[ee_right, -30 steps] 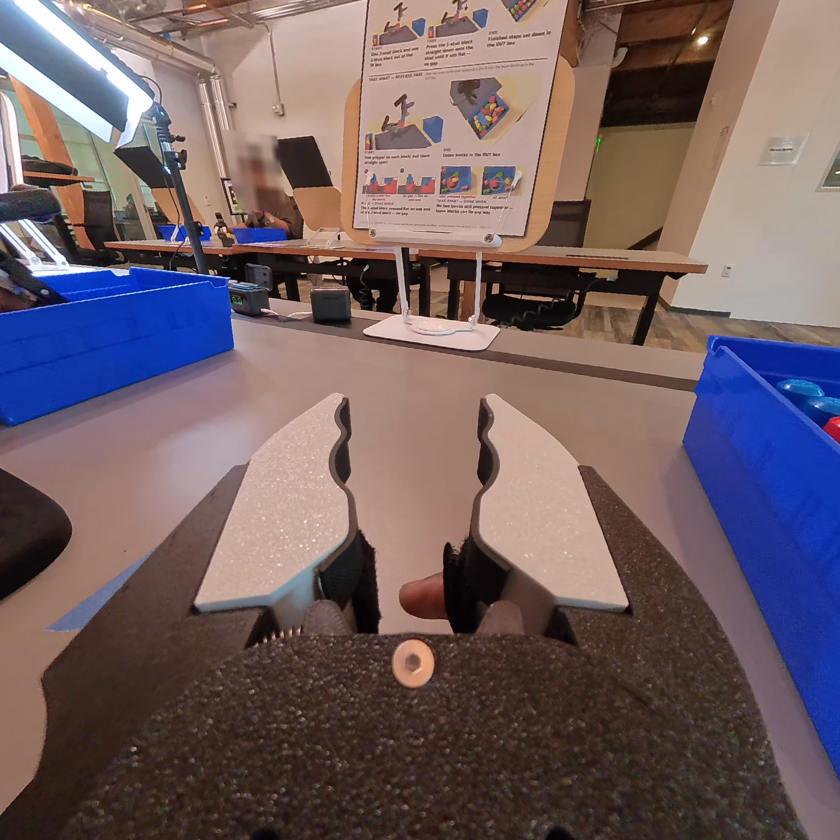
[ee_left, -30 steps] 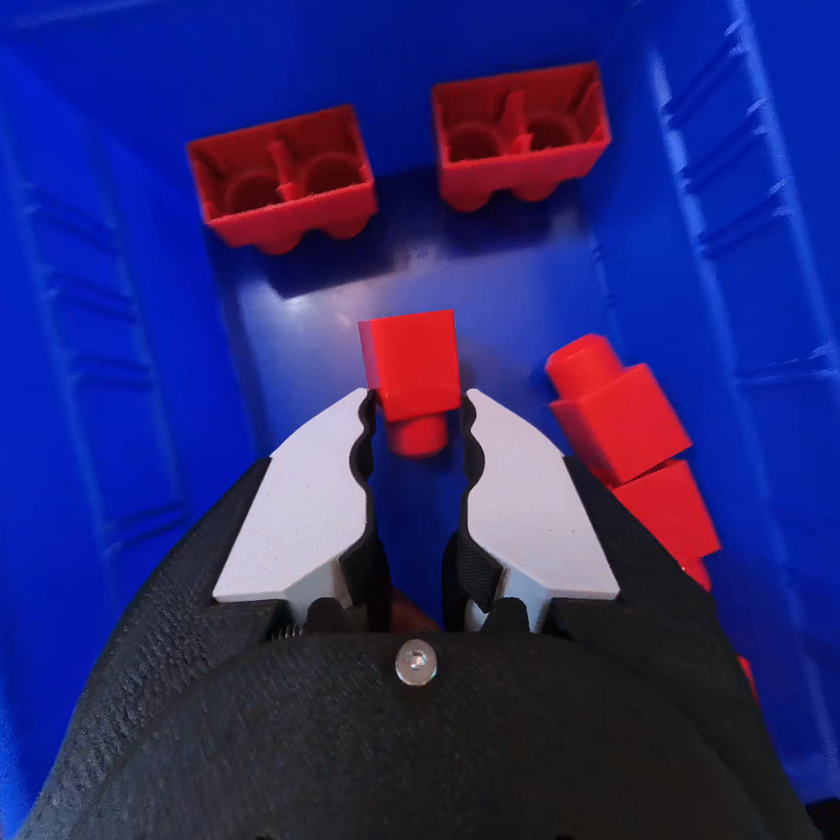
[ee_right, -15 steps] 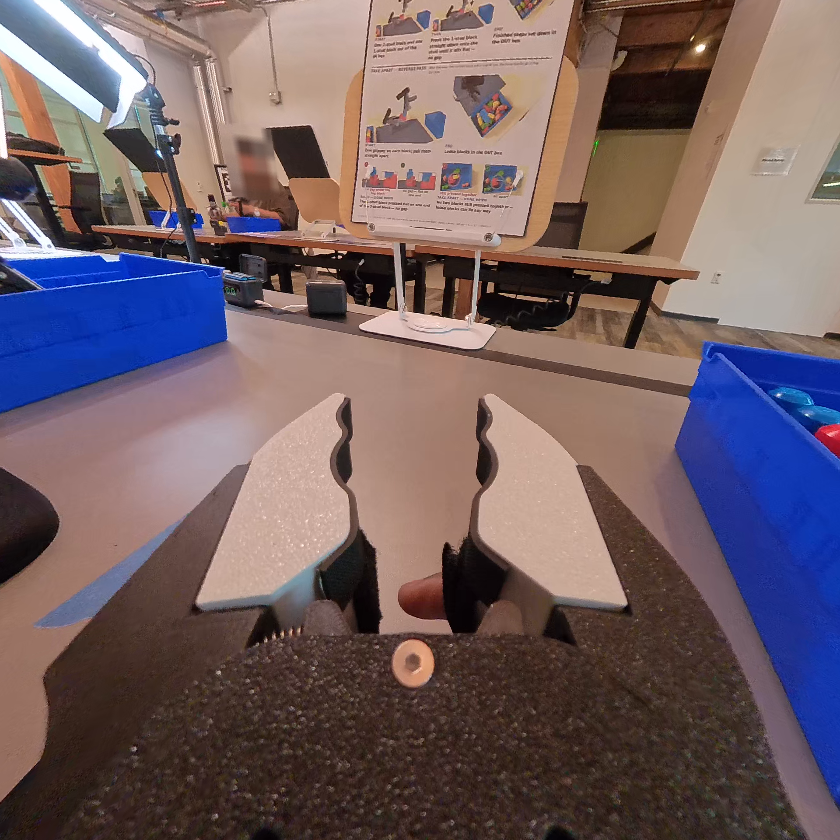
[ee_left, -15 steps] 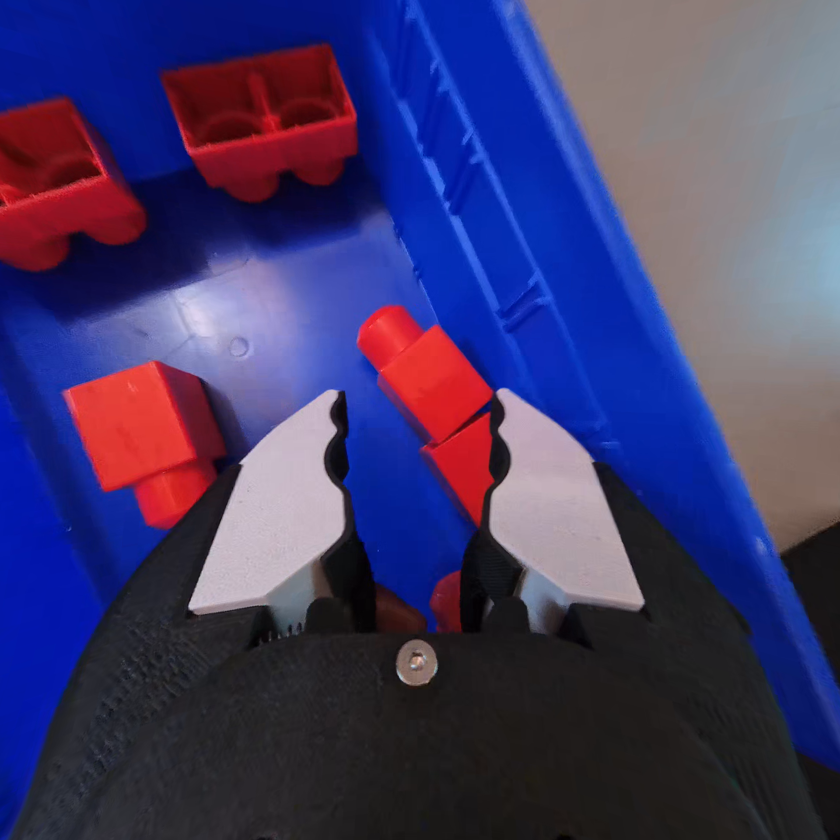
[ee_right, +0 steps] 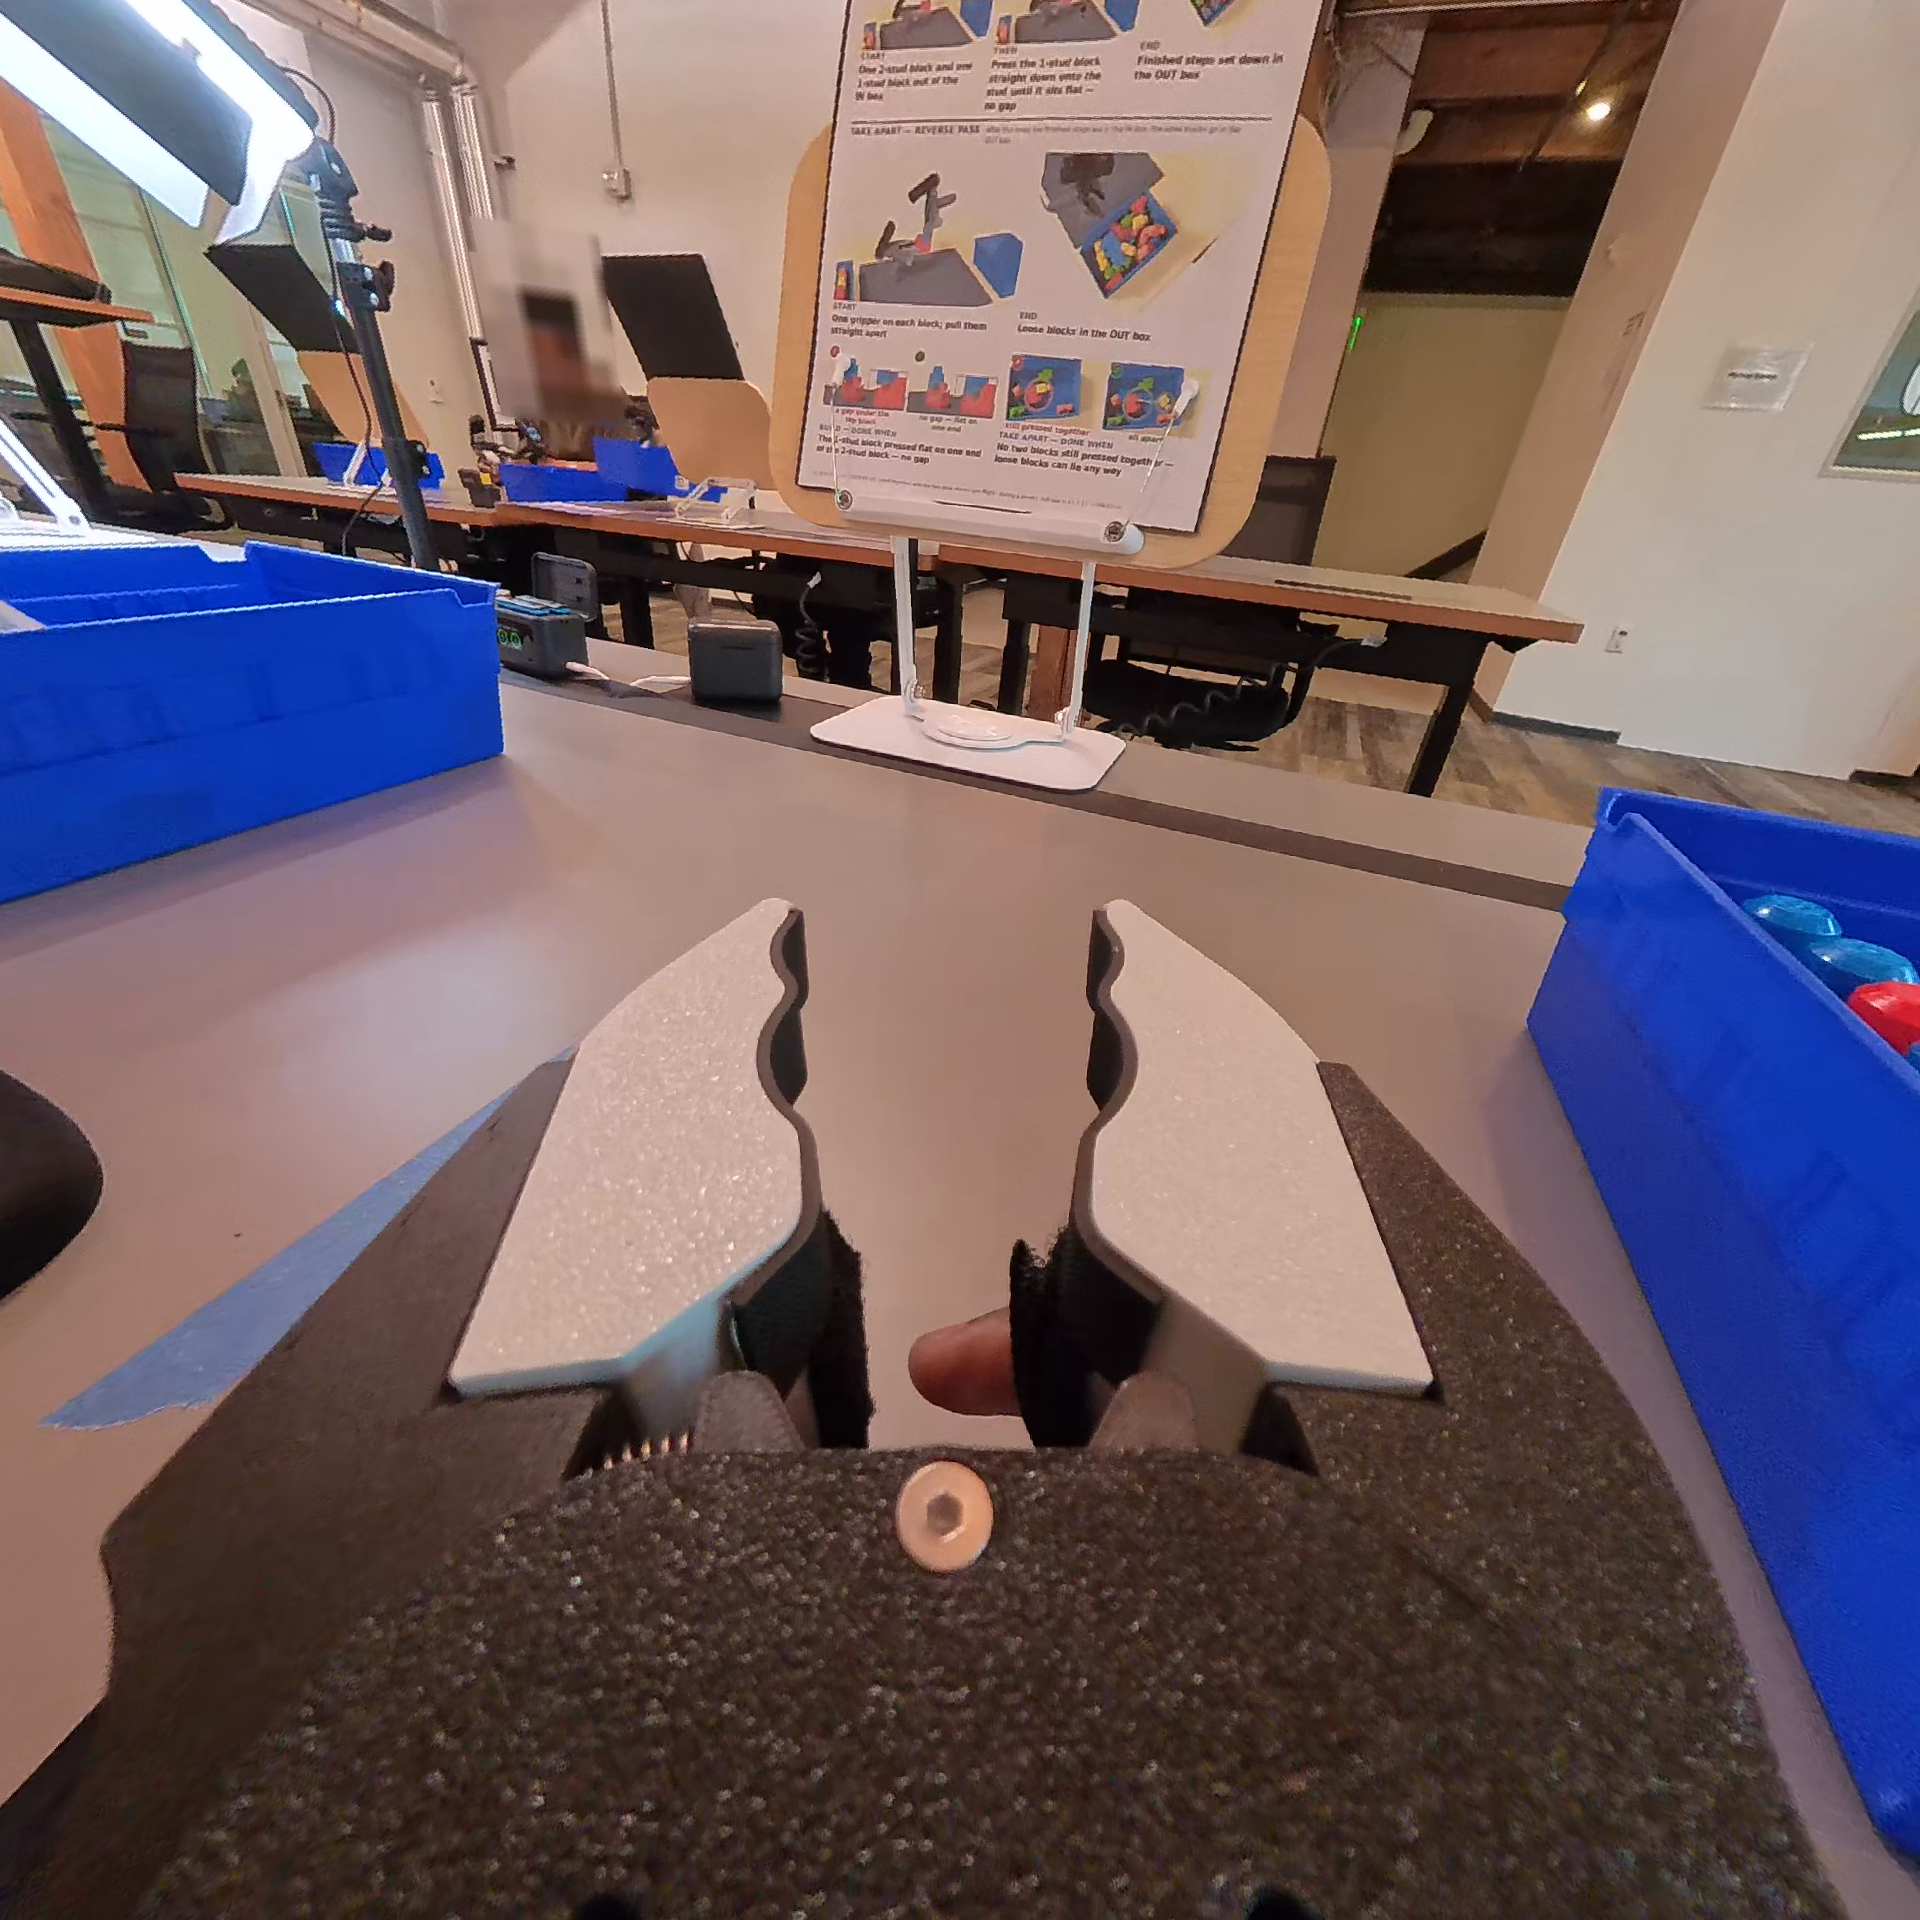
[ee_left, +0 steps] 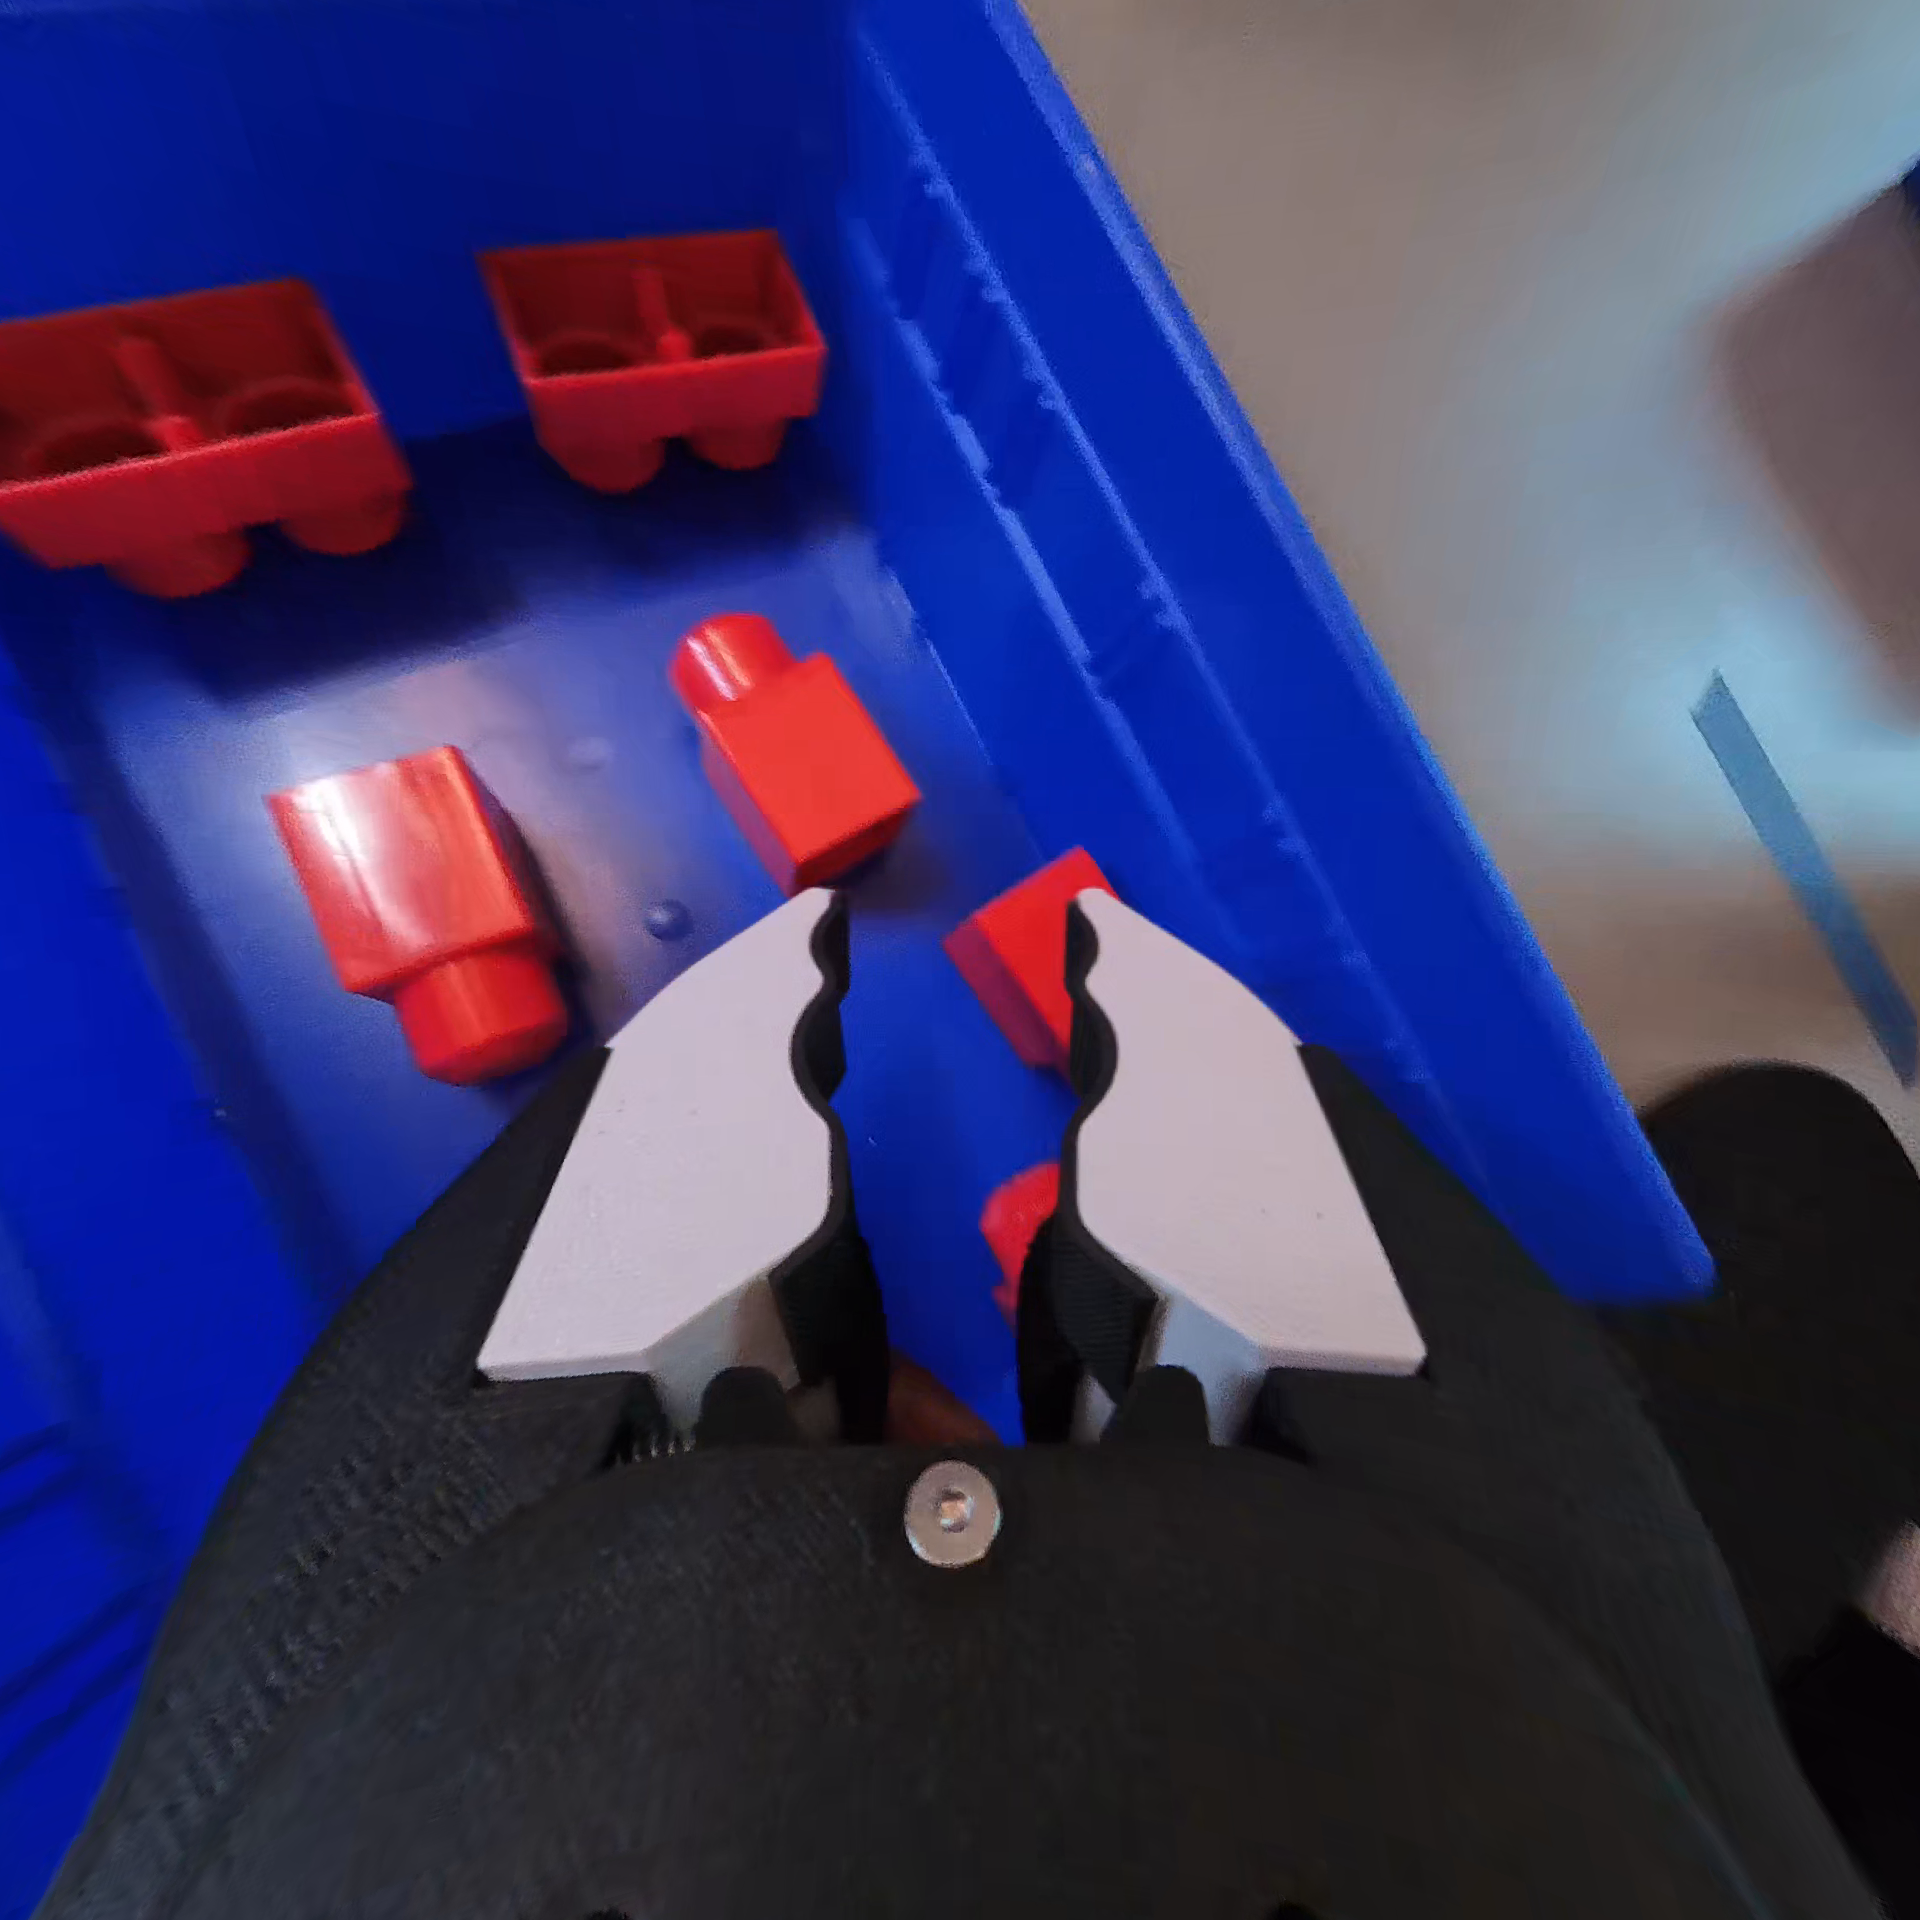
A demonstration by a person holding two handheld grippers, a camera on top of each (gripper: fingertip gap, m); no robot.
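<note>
My left gripper [ee_left: 951,935] is hanging inside a blue bin [ee_left: 1143,582], its jaws partly apart with nothing clamped. Just beside the right fingertip, a red one-stud block [ee_left: 1013,961] is lying against the bin's right wall, partly hidden by that finger. A second one-stud block [ee_left: 800,769] is lying just beyond the left fingertip, a third [ee_left: 416,904] toward the bin's left side. Two red two-stud blocks [ee_left: 187,436] [ee_left: 655,353] are lying hollow-side up at the far wall. Another red piece [ee_left: 1013,1226] is showing low between my fingers.

My right gripper [ee_right: 945,945] is hovering over the grey table [ee_right: 416,987], jaws wide and bare. Two blue bins are flanking it at the left [ee_right: 239,707] and right edges [ee_right: 1704,1143]; a sign stand [ee_right: 966,738] is standing at the far edge.
</note>
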